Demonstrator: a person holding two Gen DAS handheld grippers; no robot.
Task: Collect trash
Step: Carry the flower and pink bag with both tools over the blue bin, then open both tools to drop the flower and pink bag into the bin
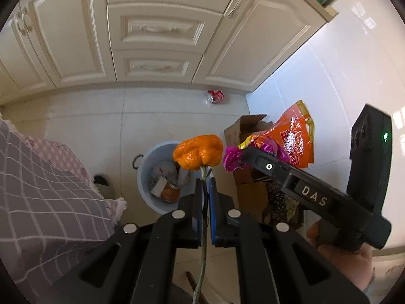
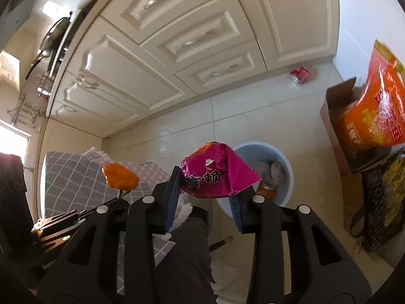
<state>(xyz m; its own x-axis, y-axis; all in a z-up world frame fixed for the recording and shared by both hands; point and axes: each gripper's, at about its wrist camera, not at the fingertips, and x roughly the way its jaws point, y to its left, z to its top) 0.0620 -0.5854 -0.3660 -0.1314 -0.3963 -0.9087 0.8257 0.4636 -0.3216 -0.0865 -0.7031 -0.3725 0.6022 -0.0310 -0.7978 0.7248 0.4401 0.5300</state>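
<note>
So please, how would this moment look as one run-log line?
left claw: shut on orange wrapper | right claw: shut on pink wrapper | bin: below

Left tool (image 1: 205, 185): matte black angular frame filling the lower middle of the frame, blue pads on its fingers, four round silver screw heads across the linkage. Right tool (image 2: 206, 192): the same black build, blue ribbed pads, silver screws. At right in the left view, its side reads "DAS" beside a green light, gripped by bare skin.

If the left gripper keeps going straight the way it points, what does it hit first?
Probably the blue bin: the left gripper, shut on the orange trash by its stem, aims at the bin's near rim or just beside it. Depth is unclear.
</note>
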